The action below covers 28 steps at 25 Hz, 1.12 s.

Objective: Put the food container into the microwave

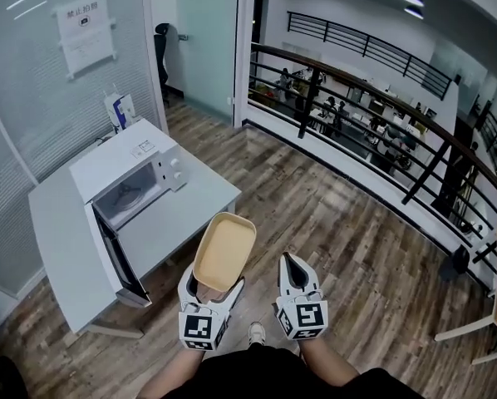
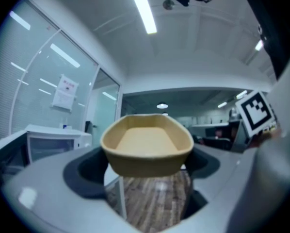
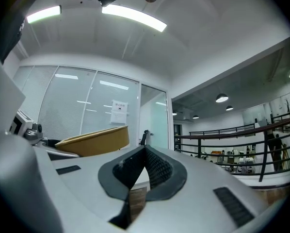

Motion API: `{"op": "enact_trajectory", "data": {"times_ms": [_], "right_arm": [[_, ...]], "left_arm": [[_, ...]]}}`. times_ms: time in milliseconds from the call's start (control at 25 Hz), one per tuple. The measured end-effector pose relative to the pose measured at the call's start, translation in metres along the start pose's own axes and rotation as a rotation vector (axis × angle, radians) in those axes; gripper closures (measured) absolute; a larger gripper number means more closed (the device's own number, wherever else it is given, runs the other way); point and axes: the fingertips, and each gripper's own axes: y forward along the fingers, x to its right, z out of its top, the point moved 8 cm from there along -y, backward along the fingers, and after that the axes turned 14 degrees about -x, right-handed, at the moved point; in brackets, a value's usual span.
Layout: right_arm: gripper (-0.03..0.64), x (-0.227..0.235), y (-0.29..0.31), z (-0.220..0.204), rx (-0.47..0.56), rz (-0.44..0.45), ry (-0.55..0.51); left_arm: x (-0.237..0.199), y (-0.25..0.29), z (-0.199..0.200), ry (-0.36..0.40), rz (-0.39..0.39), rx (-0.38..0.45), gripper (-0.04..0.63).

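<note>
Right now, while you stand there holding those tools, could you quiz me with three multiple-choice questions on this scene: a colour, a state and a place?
1. What colour is the box-shaped microwave? A white; B red; C black.
2. How is its door? A shut; B swung open; C taken off.
3. Where is the tan oval food container? A inside the microwave; B in the left gripper; C in the right gripper.

Answers:
1 A: its casing is white.
2 B: the door hangs out and the cavity shows.
3 B: the left gripper's jaws clamp the container's near end, while the right gripper is shut on nothing.
</note>
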Motion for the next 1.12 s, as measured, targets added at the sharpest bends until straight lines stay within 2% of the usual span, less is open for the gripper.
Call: {"op": "enact_trajectory", "data": {"times_ms": [280, 480, 760, 1120], "right_arm": [[0.612, 0.024, 0.051, 0.016, 0.012, 0.076, -0.035], [0.612, 0.046, 0.081, 0.024, 0.041, 0.13, -0.018], [0.612, 0.061, 0.106, 0.023, 0.03, 0.2, -0.028], [0.612, 0.022, 0.145, 0.027, 0.02, 0.354, -0.092]], "left_arm": [[-0.01, 0.036, 0.018, -0.004, 0.086, 0.006, 0.109], [-0.014, 0.06, 0.028, -0.006, 0.151, 0.001, 0.109], [-0.019, 0.071, 0.028, -0.054, 0.236, -0.005, 0.107], [-0.046, 0.076, 0.014, -0.097, 0.304, -0.017, 0.107]]}}
